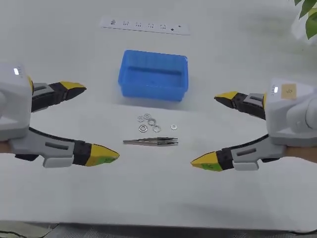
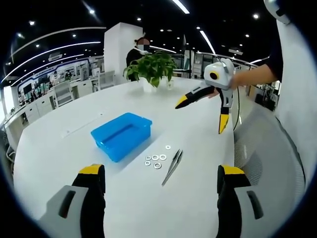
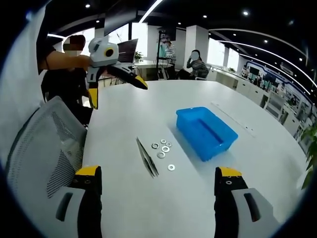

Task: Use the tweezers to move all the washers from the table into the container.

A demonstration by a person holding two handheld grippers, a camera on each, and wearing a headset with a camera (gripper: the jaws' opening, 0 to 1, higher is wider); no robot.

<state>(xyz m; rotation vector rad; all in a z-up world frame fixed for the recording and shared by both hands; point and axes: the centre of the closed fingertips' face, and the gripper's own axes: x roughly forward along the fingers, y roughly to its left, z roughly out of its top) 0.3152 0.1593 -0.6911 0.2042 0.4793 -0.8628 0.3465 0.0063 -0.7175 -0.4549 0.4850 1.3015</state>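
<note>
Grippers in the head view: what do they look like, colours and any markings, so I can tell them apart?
Left gripper and right gripper match: white body, grey jaws turning black, yellow tips, a green patch on the lower tip. Each body has a small light; the right one also bears a yellowish square label.

Head view overhead; opposed gripper views share tweezers (image 1: 150, 142).

The head view's edges crop the left claw (image 1: 101, 122), right claw (image 1: 203, 130) and plant (image 1: 309, 17).
</note>
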